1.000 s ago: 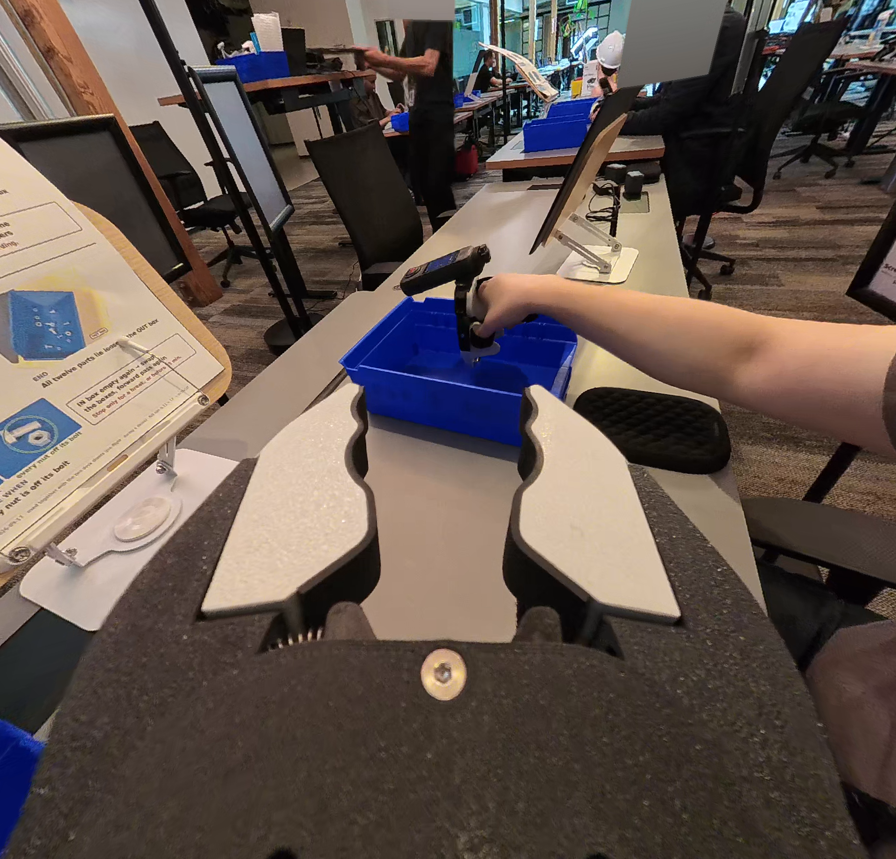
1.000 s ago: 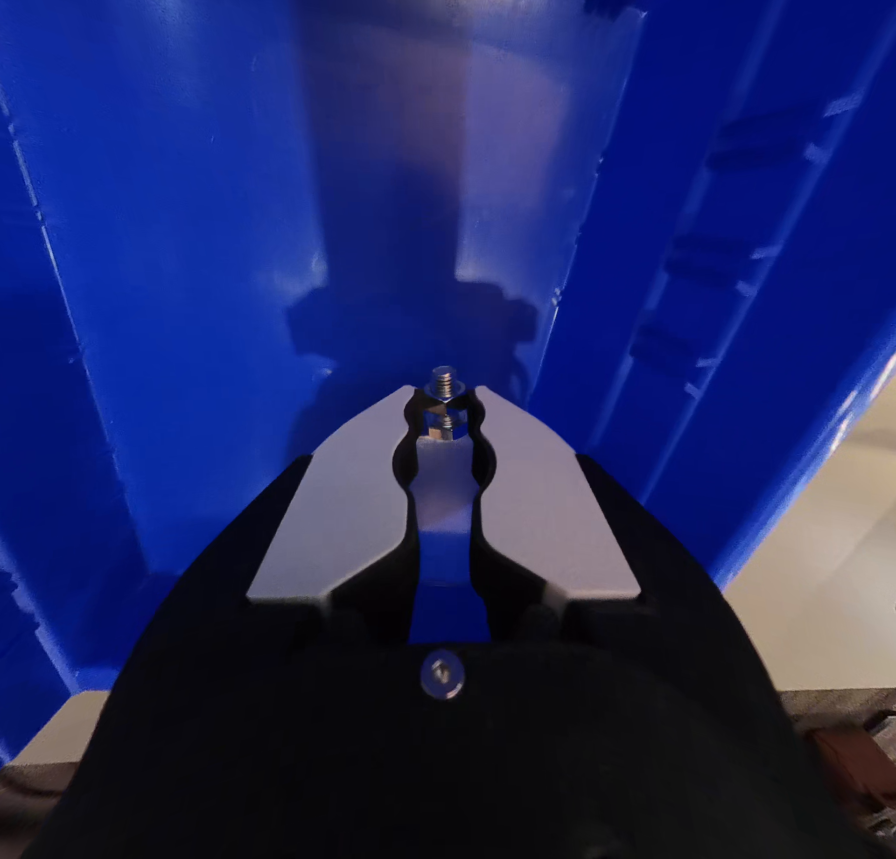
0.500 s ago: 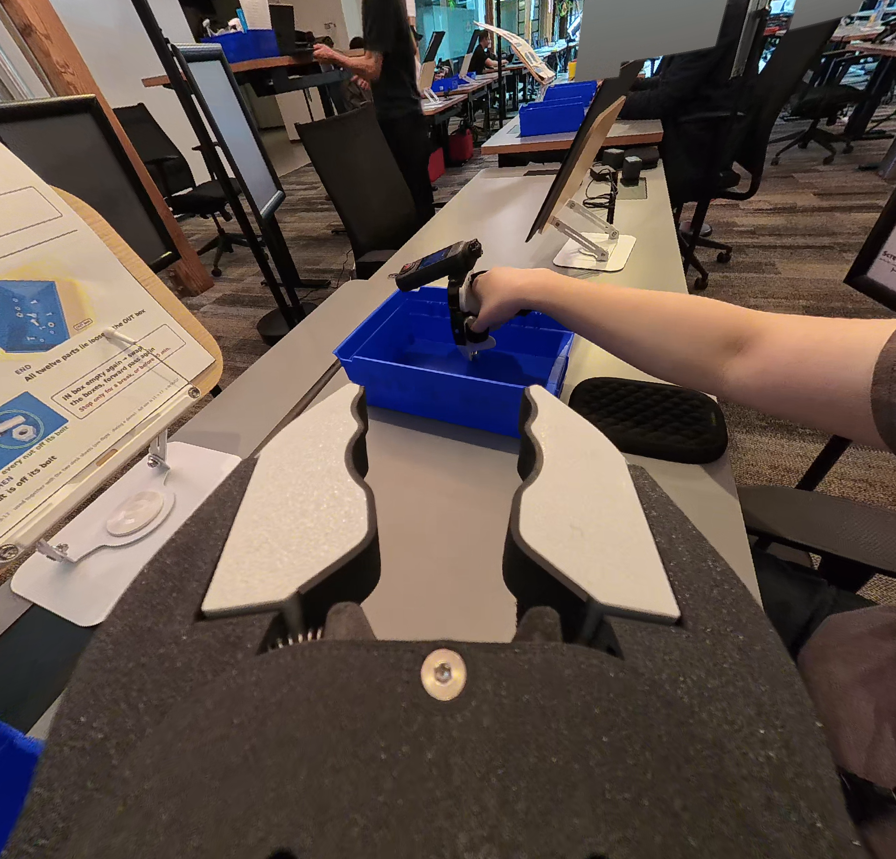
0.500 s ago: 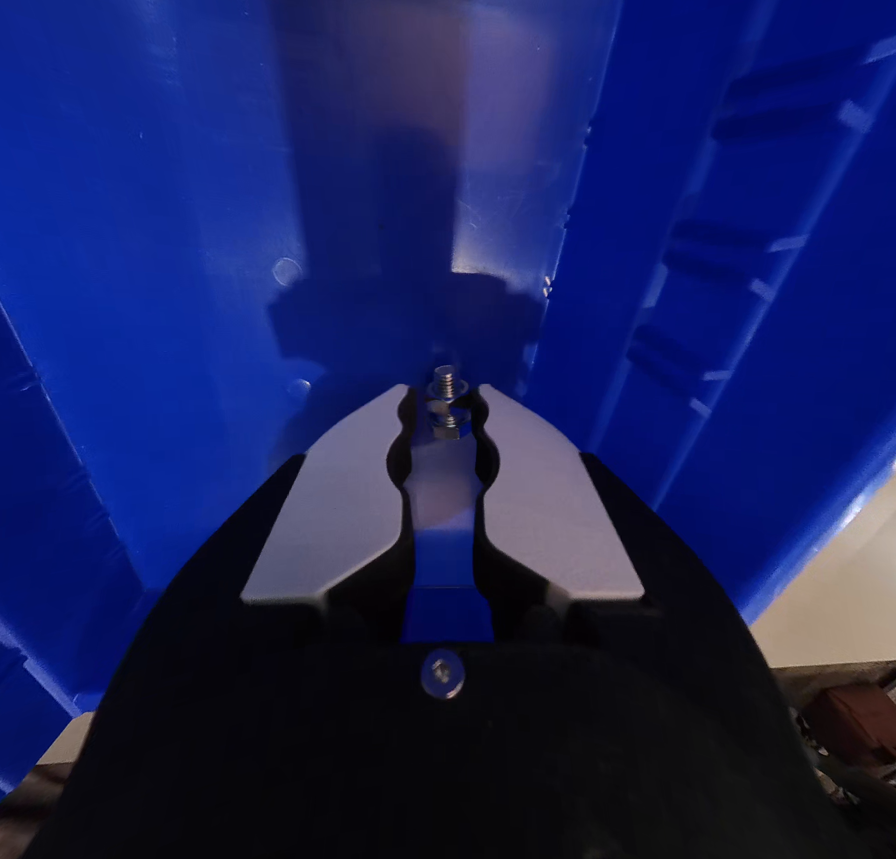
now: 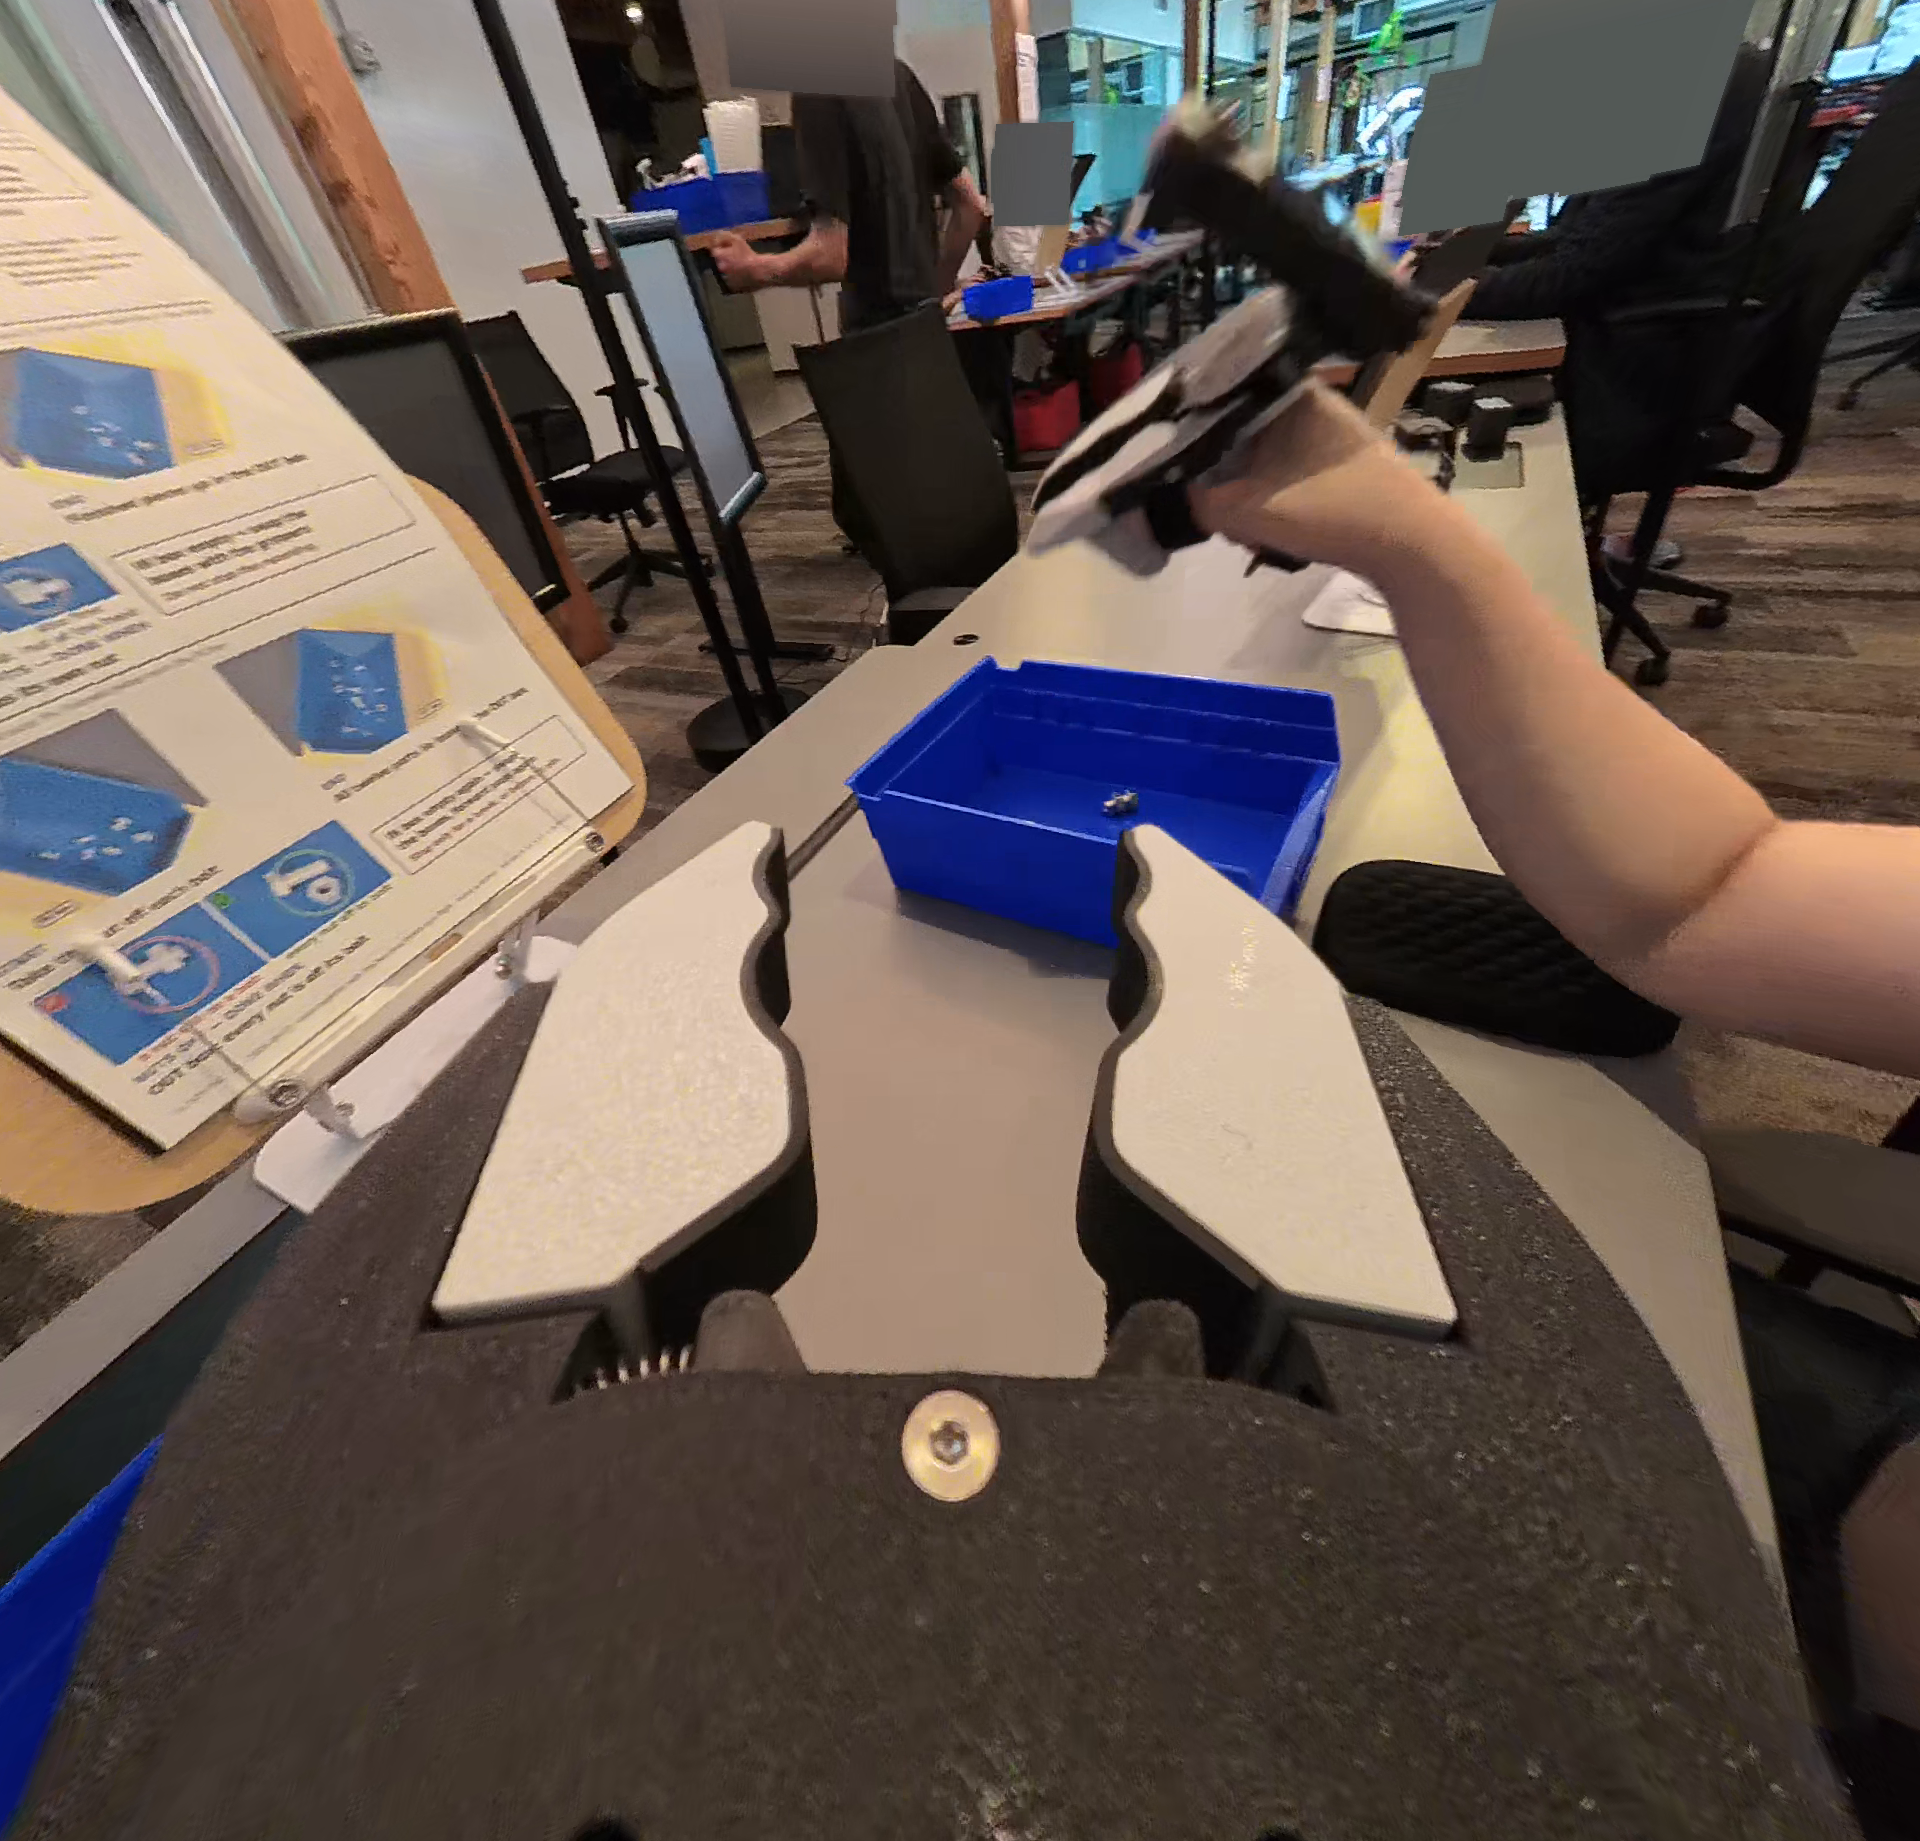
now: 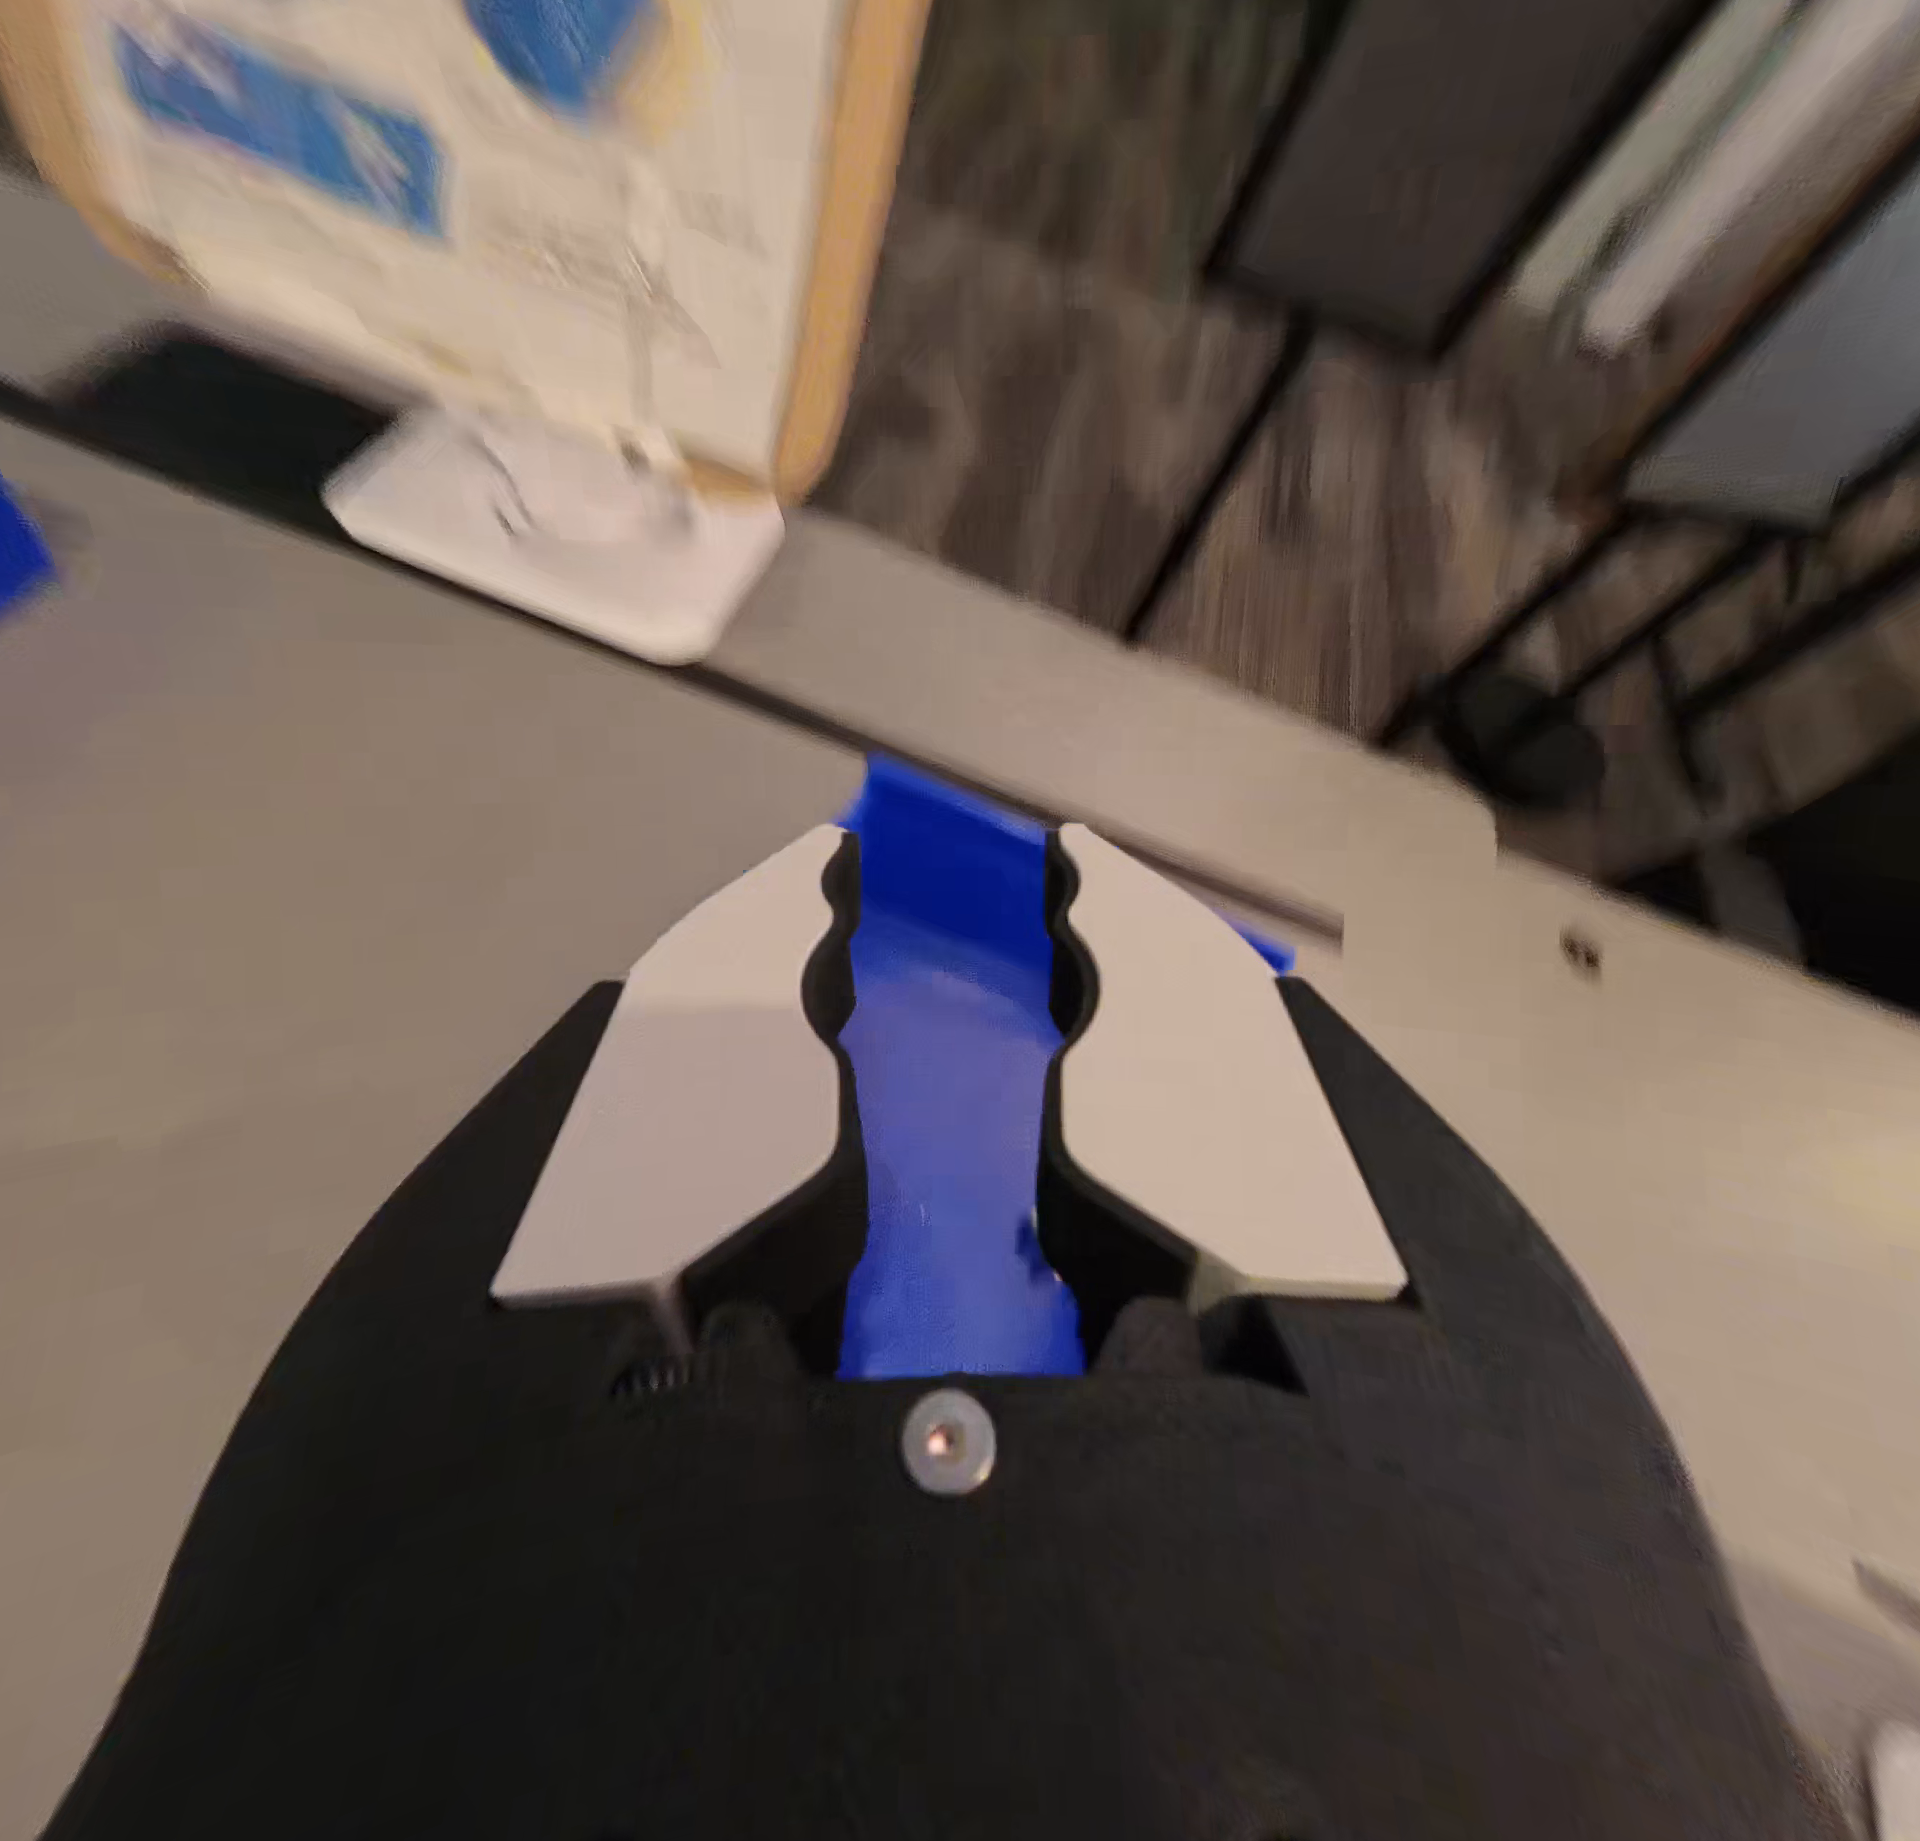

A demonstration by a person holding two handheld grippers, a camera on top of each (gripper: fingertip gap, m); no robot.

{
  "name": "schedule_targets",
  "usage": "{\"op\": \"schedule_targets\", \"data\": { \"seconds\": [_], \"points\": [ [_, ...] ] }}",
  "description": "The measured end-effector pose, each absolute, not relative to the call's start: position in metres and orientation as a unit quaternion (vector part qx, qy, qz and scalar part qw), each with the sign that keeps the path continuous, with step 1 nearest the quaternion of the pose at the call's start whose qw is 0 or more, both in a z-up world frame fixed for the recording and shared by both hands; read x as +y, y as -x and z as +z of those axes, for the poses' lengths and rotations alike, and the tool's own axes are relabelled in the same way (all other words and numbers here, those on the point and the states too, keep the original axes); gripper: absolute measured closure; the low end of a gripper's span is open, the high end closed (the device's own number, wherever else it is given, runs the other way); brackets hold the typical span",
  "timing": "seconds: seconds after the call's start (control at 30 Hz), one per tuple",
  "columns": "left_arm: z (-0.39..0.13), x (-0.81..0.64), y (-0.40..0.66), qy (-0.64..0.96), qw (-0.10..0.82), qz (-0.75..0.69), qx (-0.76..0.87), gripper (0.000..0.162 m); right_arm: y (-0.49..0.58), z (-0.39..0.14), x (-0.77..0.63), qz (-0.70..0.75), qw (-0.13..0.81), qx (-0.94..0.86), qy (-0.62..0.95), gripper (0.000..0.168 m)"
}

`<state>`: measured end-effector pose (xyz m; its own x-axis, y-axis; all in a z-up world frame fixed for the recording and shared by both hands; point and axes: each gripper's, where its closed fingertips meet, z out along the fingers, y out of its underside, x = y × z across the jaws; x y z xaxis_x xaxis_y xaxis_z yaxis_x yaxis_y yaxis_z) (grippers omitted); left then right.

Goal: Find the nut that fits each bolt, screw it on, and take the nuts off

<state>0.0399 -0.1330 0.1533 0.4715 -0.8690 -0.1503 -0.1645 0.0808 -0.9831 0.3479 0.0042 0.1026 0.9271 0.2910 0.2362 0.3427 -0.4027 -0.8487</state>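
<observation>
Both tools empty, jaws spread, right tool [image 5: 1101,503] above blue bin [image 5: 997,861]; small steel bolt [image 5: 1119,803] inside likely light, stiff, slippery: pinch across the nut flats.

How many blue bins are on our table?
2. One bin sits on the table ahead of the left gripper, with a small bolt inside. Another bin's corner peeks in at bottom left. More may be hidden.

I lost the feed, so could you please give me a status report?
Both claws open, empty: left, right. Bolt with nut lies in blue bin. Nothing in the way.
</observation>
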Motion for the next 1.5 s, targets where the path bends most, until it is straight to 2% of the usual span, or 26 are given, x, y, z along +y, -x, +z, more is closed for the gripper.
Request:
{"op": "schedule_targets", "data": {
  "seconds": [0.13, 0.27, 0.53, 0.67, 0.83, 1.03, 1.5],
  "points": [
    [0.153, -0.124, -0.030, 0.622, 0.608, -0.280, 0.406, 0.104, -0.306, 0.163, -0.015, 0.039, 0.631, -0.243, 0.736, 0.128],
    [0.151, -0.112, -0.014, 0.642, 0.617, -0.234, 0.390, 0.104, -0.274, 0.163, -0.031, 0.124, 0.657, -0.297, 0.681, 0.129],
    [0.129, -0.103, 0.050, 0.718, 0.576, -0.152, 0.359, 0.113, -0.239, 0.146, -0.032, 0.196, 0.626, -0.359, 0.664, 0.128],
    [0.090, -0.094, 0.101, 0.787, 0.492, -0.092, 0.360, 0.118, -0.231, 0.136, -0.025, 0.170, 0.613, -0.378, 0.673, 0.128],
    [0.017, -0.082, 0.146, 0.882, 0.338, -0.088, 0.317, 0.130, -0.221, 0.127, -0.018, 0.172, 0.604, -0.380, 0.679, 0.128],
    [-0.049, -0.067, 0.176, 0.939, 0.227, -0.104, 0.237, 0.131, -0.219, 0.114, -0.012, 0.145, 0.588, -0.387, 0.695, 0.128],
    [-0.088, -0.054, 0.185, 0.957, 0.204, -0.089, 0.187, 0.128, -0.216, 0.098, -0.006, 0.137, 0.567, -0.401, 0.706, 0.128]
  ]
}}
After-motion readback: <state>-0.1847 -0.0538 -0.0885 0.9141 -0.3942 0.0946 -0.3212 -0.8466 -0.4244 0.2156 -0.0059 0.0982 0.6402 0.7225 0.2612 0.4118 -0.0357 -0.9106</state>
